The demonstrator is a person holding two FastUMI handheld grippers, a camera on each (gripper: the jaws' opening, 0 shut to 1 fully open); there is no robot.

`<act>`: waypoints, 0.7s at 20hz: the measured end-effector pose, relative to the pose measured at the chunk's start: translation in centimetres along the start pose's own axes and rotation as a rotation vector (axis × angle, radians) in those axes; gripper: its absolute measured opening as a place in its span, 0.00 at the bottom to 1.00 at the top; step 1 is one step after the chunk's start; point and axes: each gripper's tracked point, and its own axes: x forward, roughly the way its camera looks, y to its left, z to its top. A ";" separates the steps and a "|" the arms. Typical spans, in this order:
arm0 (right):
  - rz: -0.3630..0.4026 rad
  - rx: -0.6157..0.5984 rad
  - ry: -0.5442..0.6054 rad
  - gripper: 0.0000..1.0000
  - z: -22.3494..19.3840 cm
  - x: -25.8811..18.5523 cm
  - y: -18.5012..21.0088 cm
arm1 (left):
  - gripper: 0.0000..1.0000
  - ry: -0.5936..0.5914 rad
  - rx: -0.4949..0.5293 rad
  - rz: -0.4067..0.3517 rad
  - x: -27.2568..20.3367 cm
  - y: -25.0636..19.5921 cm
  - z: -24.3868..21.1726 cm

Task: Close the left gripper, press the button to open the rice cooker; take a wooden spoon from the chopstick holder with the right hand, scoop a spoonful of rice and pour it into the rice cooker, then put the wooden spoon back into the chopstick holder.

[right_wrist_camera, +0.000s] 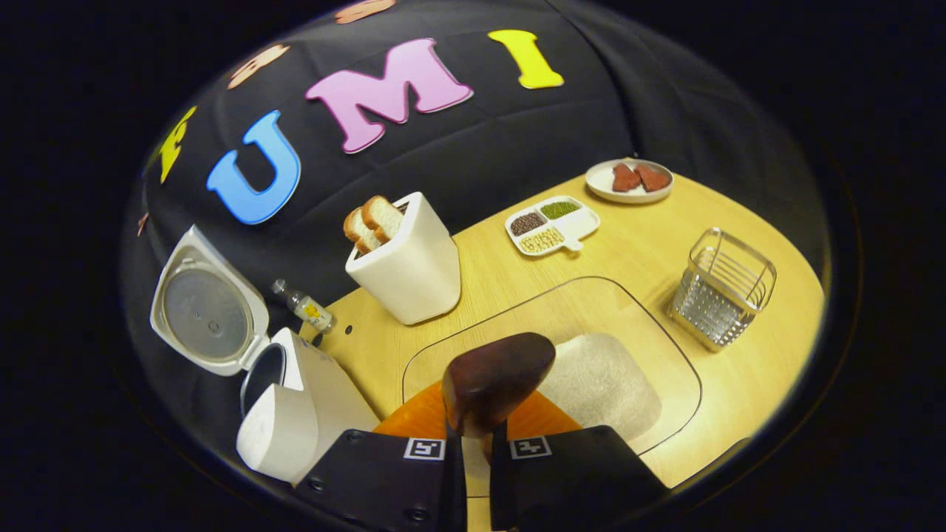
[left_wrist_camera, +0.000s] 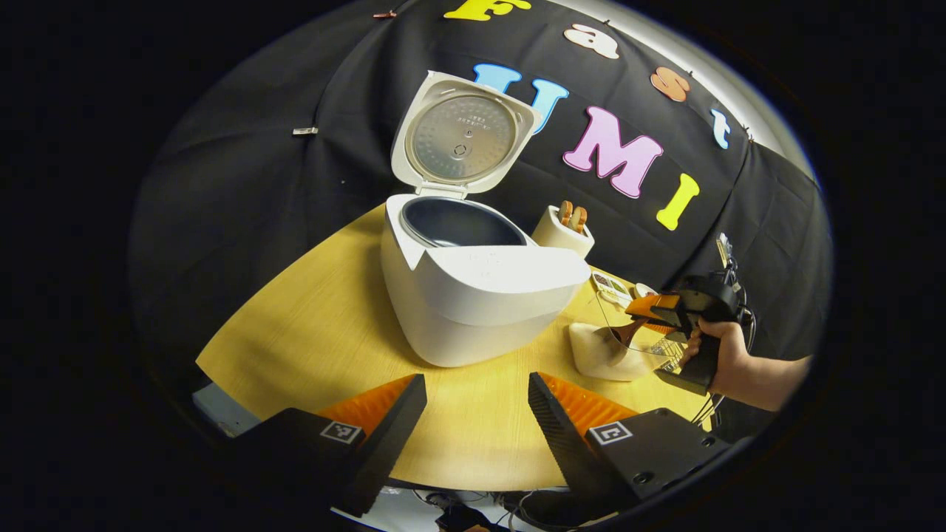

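Right gripper [right_wrist_camera: 477,443] clamped on dark wooden spoon [right_wrist_camera: 497,378] above white rice heap [right_wrist_camera: 599,380]; left gripper [left_wrist_camera: 477,414] fingers apart, idle; dip bowl shallow, lift level.

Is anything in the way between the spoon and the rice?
Nothing visible. The wooden spoon, clamped in the right hand-held gripper, hangs just over the rice in its clear tray.

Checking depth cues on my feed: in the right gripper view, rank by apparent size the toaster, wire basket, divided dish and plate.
1. Toaster
2. Wire basket
3. Divided dish and plate: look alike, both farther off, so left unranked.
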 end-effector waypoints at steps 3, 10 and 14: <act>-0.009 0.286 0.059 0.17 0.1 0.0 -1.8 | 0.96 0.015 -0.049 -0.015 0.2 -0.1 -0.4; 0.004 0.428 0.062 0.17 0.8 -1.8 -4.2 | 0.96 -0.003 -0.048 -0.016 0.4 -0.7 0.9; 0.029 0.457 0.049 0.17 2.7 -2.7 -4.4 | 0.96 -0.020 -0.033 -0.008 0.3 -1.5 1.4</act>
